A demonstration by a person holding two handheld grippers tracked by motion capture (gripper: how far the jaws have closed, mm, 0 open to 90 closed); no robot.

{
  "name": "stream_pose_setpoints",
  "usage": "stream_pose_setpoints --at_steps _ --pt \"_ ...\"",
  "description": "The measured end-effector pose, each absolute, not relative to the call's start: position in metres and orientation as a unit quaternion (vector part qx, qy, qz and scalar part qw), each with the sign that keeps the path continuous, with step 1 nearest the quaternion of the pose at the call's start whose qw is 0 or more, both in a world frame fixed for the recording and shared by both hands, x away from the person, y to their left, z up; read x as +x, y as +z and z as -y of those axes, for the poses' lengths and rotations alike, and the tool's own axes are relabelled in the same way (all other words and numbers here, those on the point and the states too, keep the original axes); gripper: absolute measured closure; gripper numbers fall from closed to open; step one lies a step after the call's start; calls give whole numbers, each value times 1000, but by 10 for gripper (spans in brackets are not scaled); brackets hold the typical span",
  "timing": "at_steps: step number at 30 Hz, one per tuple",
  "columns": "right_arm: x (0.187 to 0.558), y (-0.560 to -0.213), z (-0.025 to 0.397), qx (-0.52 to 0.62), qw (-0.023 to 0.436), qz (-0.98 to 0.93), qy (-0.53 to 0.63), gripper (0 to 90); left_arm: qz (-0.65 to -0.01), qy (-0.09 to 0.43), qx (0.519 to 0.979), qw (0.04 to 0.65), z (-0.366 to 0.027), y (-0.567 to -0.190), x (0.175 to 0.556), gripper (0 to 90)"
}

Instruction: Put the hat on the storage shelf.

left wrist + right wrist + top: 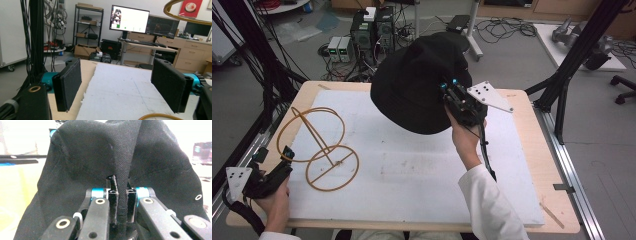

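While the right tool (452, 95) clenches a fold of the black hat (414, 80) above frame centre, the left tool (274, 167), released, waits lower left near the wire stand (319, 145); the hat is lifted but probably not yet hung.

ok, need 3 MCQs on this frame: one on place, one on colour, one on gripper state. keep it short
1. Where is the wire stand?
A. on the person's left part of the white board
B. under the hat
C. on the floor

2. What colour is the hat?
A. red
B. black
C. white

3. What is the state of the right gripper?
A. open, nothing between its fingers
B. shut on the wire stand
C. shut on the hat

Answers:
1. A: the high view shows it on the white board near the left gripper.
2. B: the fabric is black in the high view and the right gripper view.
3. C: the right gripper view shows a fold of hat fabric pinched between the fingers.
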State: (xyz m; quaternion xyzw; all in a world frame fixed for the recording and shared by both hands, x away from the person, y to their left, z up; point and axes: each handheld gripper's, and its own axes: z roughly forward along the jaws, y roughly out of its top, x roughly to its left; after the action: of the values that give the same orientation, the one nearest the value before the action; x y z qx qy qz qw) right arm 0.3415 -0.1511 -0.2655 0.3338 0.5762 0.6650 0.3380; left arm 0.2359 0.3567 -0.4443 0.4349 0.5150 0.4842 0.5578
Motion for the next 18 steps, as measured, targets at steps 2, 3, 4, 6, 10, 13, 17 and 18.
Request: stream_pose_setpoints --at_steps 2,3,4,6,10,13,17,18 --pt "336 -259 145 319 336 -576 674 863 -515 484 437 556 -357 -444 236 247" --pt "333 -256 142 314 334 -574 678 863 -515 483 437 557 -357 -444 236 247" --pt "331 -253 138 308 332 -574 682 863 -515 483 437 557 -357 -444 236 247" --pt "327 -248 133 294 328 -575 690 863 -514 484 438 557 -356 -444 236 247" --pt "321 -242 123 280 315 -574 702 863 -514 483 438 557 -357 -444 236 249" --pt "315 -236 111 261 306 -576 711 863 -514 482 438 558 -357 -444 237 249" --pt "310 -229 99 247 291 -576 723 863 -512 483 438 559 -356 -444 237 249" --pt "310 -228 97 245 287 -576 725 863 -512 483 438 559 -356 -444 237 249"
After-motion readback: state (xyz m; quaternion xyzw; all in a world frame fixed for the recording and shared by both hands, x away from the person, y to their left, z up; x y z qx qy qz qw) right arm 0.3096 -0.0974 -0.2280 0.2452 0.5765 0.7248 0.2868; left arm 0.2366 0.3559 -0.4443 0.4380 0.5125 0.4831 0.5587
